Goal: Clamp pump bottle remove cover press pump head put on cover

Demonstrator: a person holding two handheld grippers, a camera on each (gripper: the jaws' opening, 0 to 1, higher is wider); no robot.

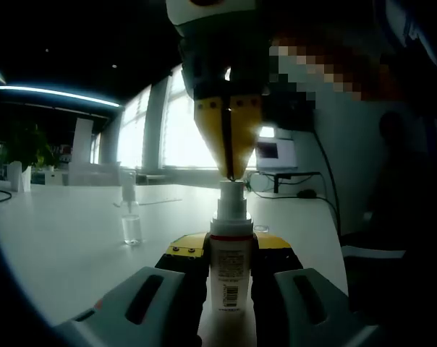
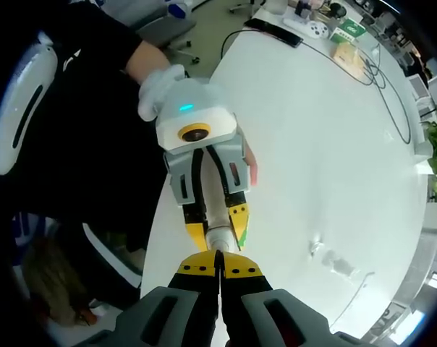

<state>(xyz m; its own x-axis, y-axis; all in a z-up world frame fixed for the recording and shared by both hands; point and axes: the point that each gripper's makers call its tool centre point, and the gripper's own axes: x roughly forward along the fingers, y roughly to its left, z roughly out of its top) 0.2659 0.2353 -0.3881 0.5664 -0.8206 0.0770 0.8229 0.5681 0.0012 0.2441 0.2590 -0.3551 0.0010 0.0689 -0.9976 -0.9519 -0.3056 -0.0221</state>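
Bottle (image 1: pixel 228 271) stands upright on the white bench (image 1: pixel 66 238), clamped at its body by the left claw (image 1: pixel 228 264). Right claw (image 1: pixel 229 155), jaws pinched together, bears down tip-first on the pump head (image 1: pixel 231 191). Clear cover (image 1: pixel 131 210) stands well left of the bottle. Best press looks straight down the bottle's axis, left clamp firm, or the tips may skid off.

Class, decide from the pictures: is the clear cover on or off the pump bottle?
Off. The clear cover stands apart on the table, while the right gripper touches the pump bottle's bare head.
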